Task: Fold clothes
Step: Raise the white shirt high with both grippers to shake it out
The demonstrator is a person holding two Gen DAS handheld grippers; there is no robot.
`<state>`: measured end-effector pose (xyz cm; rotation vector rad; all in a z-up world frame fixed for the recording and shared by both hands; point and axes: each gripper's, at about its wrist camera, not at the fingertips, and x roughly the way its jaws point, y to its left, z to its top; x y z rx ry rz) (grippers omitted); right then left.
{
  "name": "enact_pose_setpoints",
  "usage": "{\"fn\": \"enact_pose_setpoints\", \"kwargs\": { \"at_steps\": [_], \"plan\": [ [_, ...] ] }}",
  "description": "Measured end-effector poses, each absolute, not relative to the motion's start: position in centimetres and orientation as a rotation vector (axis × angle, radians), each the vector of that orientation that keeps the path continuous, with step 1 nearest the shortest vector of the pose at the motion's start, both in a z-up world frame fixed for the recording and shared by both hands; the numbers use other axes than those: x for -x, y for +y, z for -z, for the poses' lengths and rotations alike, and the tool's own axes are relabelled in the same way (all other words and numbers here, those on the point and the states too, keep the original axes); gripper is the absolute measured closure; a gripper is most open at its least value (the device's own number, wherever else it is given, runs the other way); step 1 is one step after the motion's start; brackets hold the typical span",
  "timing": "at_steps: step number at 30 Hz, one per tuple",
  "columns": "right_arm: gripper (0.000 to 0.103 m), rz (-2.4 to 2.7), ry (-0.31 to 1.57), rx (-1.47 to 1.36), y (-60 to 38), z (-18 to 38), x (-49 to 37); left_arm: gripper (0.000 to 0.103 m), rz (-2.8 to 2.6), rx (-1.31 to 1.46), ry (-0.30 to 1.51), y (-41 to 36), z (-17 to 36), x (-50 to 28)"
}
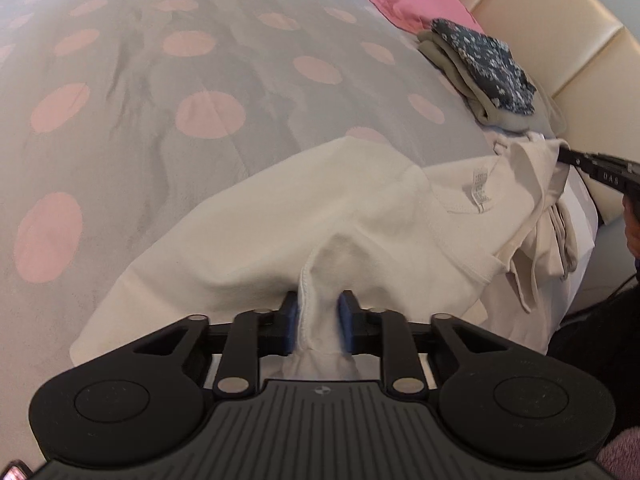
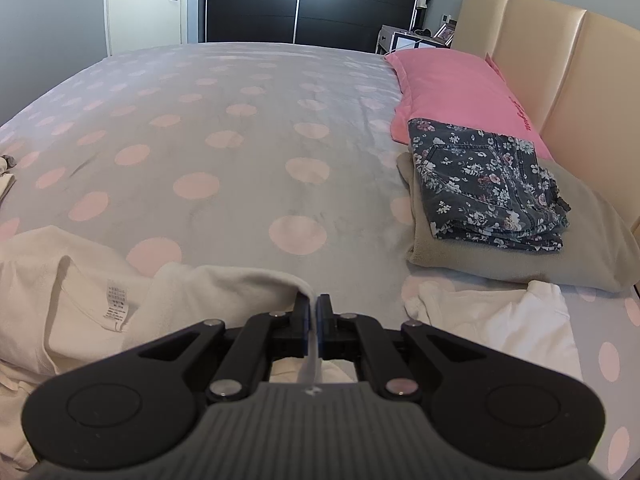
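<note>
One cream garment (image 1: 360,216), seemingly inside out, lies rumpled, label showing.

Open dotted bedspread (image 2: 240,128) stretches ahead, while a folded clothes stack (image 2: 500,216) and pink pillow (image 2: 452,88) block the headboard (image 2: 580,80) side.

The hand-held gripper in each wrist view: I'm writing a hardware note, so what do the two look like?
Both are matte black. The left hand-held gripper has two flat linkage arms per side with silver rivets, blue pads on its fingers, a ribbed grey base with a small round mark, and a round disc on each side. The right hand-held gripper is built the same; seen from the left view, its finger bears pale lettering.
</note>
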<state>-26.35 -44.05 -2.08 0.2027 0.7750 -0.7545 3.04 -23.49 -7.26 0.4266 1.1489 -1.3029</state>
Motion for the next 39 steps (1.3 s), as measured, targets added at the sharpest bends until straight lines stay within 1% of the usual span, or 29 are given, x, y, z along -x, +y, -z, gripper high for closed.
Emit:
{"fn": "enact_pose_setpoints", "kwargs": {
  "at_steps": [1, 4, 9, 11, 16, 20, 23, 27, 30, 34, 39],
  "plan": [
    [0.099, 0.757, 0.767, -0.201, -44.0, 2.0, 26.4, 0.096, 1.285, -0.419, 1.119, -23.4, 6.6, -2.9],
    [0.099, 0.763, 0.741, -0.196, -43.6, 1.6, 26.7, 0.097, 1.234, -0.368, 1.023, -22.8, 3.9, -2.9],
    [0.1, 0.753, 0.669, -0.145, -42.0, -1.3, 26.5, 0.097, 1.135, -0.212, 0.784, -19.5, -4.9, -4.0],
    [0.1, 0.727, 0.604, -0.117, -40.6, -3.8, 26.0, 0.097, 1.098, -0.169, 0.682, -17.9, -9.0, -4.1],
    [0.1, 0.775, 0.356, 0.045, -36.0, -12.8, 24.9, 0.097, 1.01, -0.079, 0.423, -14.0, -18.6, -3.1],
    [0.1, 0.827, 0.13, 0.105, -33.1, -20.7, 25.6, 0.098, 0.986, 0.011, 0.251, -11.0, -24.8, -0.4],
    [0.1, 0.895, -0.037, 0.166, -30.7, -25.3, 27.1, 0.098, 0.993, 0.08, 0.15, -8.9, -28.7, 1.9],
    [0.1, 0.969, -0.249, 0.223, -27.5, -30.2, 29.5, 0.098, 1.03, 0.154, 0.037, -6.3, -32.6, 5.1],
    [0.1, 0.955, -0.321, 0.249, -25.1, -32.3, 31.1, 0.097, 1.041, 0.226, -0.034, -3.8, -34.7, 6.4],
    [0.1, 0.96, -0.384, 0.303, -21.7, -33.2, 33.2, 0.097, 1.063, 0.275, -0.099, -0.8, -36.2, 8.5],
    [0.1, 0.966, -0.435, 0.265, -19.5, -33.2, 37.0, 0.097, 1.108, 0.283, -0.188, 1.7, -36.2, 12.5]
  ]
}}
